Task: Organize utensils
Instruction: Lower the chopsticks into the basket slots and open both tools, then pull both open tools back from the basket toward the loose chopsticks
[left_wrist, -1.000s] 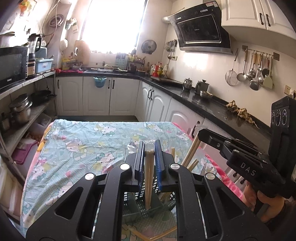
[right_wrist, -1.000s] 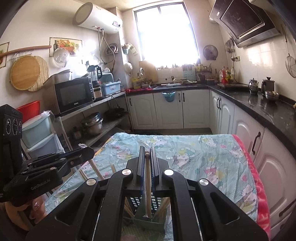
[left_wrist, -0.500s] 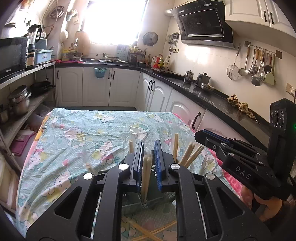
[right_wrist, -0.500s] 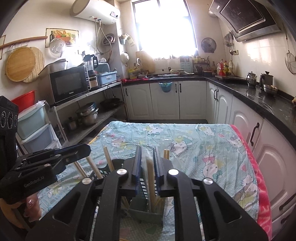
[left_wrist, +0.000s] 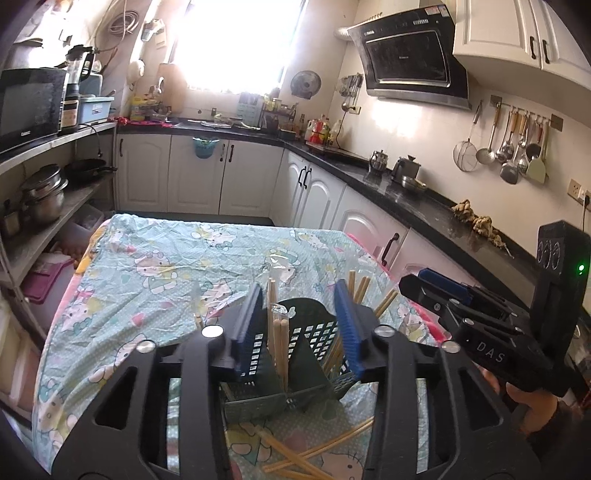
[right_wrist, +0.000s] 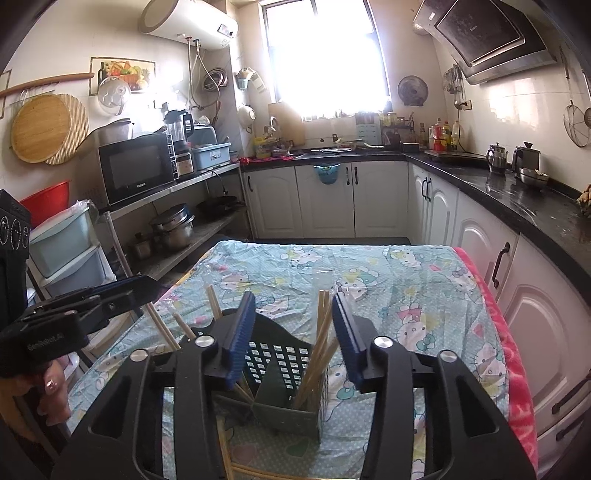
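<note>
Left tongs (left_wrist: 299, 325) and right tongs (right_wrist: 293, 332) both opening, pads clear of pale wooden chopsticks (left_wrist: 277, 332) standing between them in dark green perforated plastic caddy (left_wrist: 310, 339), likely just dropped in upright. More chopsticks loose (left_wrist: 295, 454) on worktop below tongs. Cartoon-print cloth (left_wrist: 166, 266) beyond caddy bare; worktop's pink edge (right_wrist: 513, 369) near right tongs.

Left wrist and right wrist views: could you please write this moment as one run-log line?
left gripper: opening, chopsticks between jaws, unpressed | right gripper: opening, over utensil basket | loose chopsticks on tablecloth
</note>
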